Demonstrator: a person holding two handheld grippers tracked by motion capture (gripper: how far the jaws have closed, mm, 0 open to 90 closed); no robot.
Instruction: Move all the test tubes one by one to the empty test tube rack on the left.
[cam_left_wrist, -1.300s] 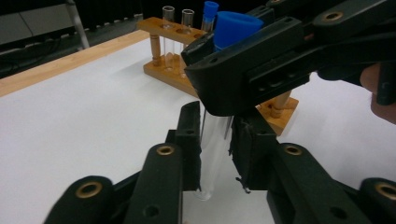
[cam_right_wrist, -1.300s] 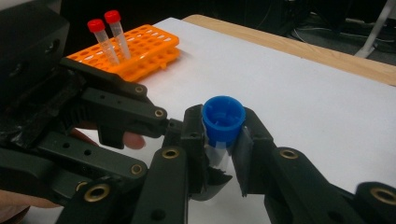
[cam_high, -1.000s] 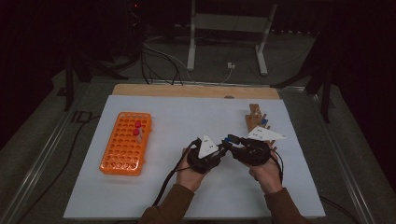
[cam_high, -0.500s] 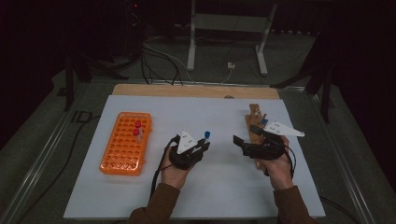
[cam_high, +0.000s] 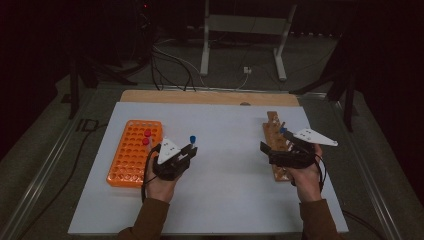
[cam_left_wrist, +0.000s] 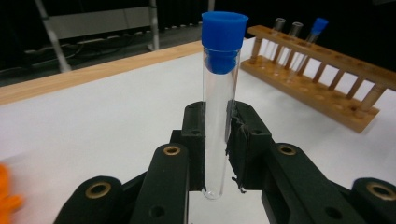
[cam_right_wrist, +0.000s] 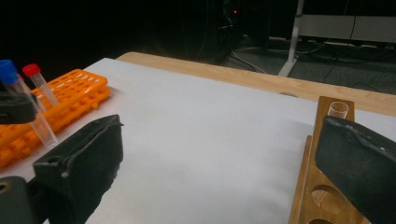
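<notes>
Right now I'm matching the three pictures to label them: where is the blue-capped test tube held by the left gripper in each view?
High view: blue-capped test tube left of centre, upright in the left gripper.
Left gripper view: centre, between the jaws.
Right gripper view: far left edge.
Shared landmark: the wooden rack.
</notes>
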